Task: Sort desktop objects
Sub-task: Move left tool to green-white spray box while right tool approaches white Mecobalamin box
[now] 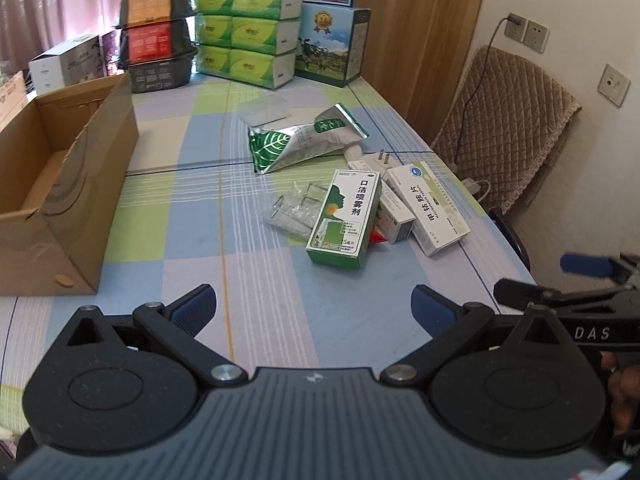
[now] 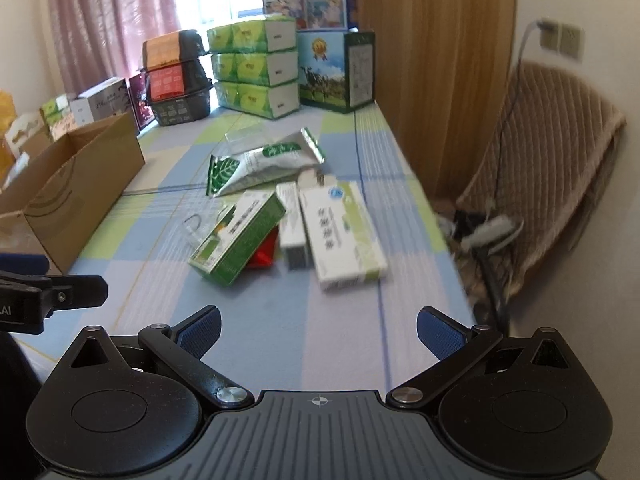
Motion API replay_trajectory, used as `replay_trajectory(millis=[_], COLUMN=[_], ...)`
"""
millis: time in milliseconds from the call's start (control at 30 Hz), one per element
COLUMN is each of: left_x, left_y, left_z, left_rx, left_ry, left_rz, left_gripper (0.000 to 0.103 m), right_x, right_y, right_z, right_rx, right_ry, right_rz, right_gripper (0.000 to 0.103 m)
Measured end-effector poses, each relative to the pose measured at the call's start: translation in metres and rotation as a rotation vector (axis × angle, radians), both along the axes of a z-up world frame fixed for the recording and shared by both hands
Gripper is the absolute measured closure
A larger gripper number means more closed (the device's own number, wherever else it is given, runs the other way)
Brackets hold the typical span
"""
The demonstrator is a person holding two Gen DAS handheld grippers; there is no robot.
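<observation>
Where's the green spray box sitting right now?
In the left wrist view the green spray box lies right of centre on the table, between the clear packet on its left and the small white box on its right.

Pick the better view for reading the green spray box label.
Left wrist: the green spray box lies face up, sharp, with its print readable. The right wrist view shows it blurred and tilted, mostly its side, propped on something red.
</observation>
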State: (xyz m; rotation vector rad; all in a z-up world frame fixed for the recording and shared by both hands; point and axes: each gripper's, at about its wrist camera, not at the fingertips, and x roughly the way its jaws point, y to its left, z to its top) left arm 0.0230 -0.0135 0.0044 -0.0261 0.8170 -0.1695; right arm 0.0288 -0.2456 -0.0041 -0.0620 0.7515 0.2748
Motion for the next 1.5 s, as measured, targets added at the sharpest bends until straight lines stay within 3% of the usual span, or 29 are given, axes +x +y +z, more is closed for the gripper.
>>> replay_trajectory(millis=[400, 667, 933, 1100, 1267, 1433, 1500], left_x=[0.06, 0.098, 0.125, 0.134, 0.137, 0.141, 0.141], left_y=[-0.008, -0.01, -0.008, -0.012, -0.018, -0.022, -0.023], left_z=[-0.023, -0.05, -0.075, -0.083, -0.087, -0.091, -0.092], left_rx=[0.035, -0.034, -0.086, -0.102, -0.085, -0.068, -0.052], left_ry=[0.044, 0.054, 0.105, 0.126, 0.123, 0.142, 0.147], left_rz=[-0.131, -0.214, -0.253, -0.279, -0.295, -0.298, -0.288], left_gripper=[0.001, 0.004, 0.011, 0.022, 0.025, 0.04, 0.051], right_x=[0.064, 0.096, 0.122, 0.136, 0.146, 0.151, 0.151], right_y=[-0.008, -0.008, -0.01, -0.008, -0.003, 0.0, 0.0], right_z=[-0.005, -0.03, -0.051, -0.065, -0.076, -0.082, -0.081], right_rx=[-0.135, -0.131, -0.122, -0.121, -0.136, -0.13, -0.116], right_ry=[0.003, 0.058, 0.101, 0.127, 0.15, 0.174, 0.186], right_rz=[0.12, 0.166, 0.198, 0.214, 0.236, 0.238, 0.226], right_gripper=[0.002, 0.002, 0.015, 0.021, 0.026, 0.033, 0.034])
